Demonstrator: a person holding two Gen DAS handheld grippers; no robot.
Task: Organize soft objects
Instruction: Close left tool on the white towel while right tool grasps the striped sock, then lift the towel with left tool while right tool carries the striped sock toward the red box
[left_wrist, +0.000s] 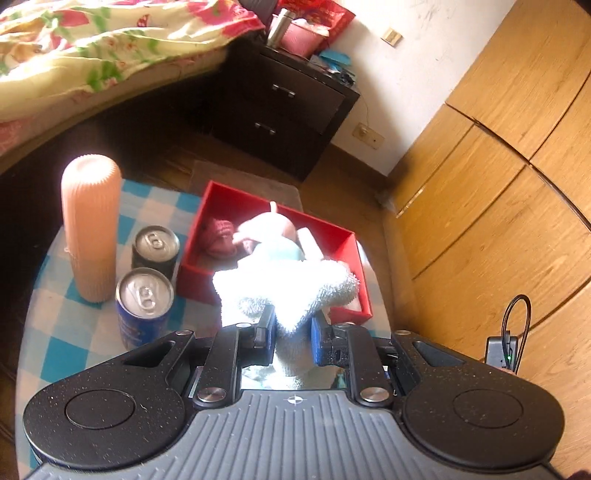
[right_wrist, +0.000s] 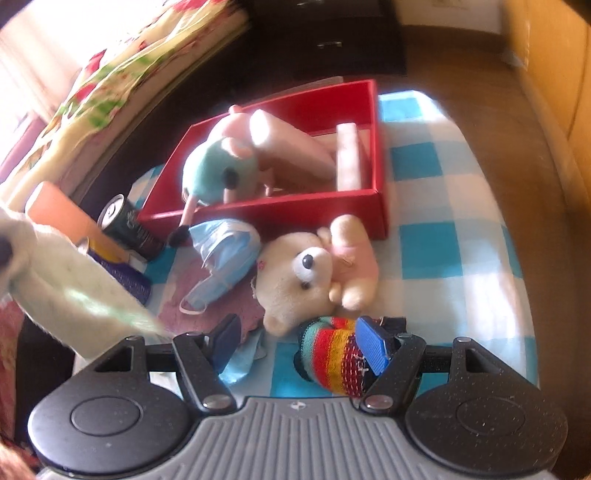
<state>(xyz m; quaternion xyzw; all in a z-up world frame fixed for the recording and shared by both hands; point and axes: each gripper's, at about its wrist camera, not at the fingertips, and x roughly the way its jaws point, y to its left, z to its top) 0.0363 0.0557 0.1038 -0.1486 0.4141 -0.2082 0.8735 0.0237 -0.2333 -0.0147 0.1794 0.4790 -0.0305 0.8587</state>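
A white towel (left_wrist: 284, 291) is clamped in the left gripper (left_wrist: 293, 332) jaws, held above the red box (left_wrist: 266, 206), where a pig plush (right_wrist: 221, 166) is already stowed. A teddy bear (right_wrist: 303, 273), face mask (right_wrist: 225, 247) and striped sock (right_wrist: 332, 350) are left on the tabletop (right_wrist: 443, 221). The right gripper (right_wrist: 303, 343) jaws are held apart beside the sock.

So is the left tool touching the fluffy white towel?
Touching. The left wrist view shows the left tool with both pads squeezing the white towel.

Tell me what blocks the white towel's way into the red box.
The left gripper holds the white towel just before the red box. Nothing stands between them, but the pink plush toy lying inside fills much of the box.
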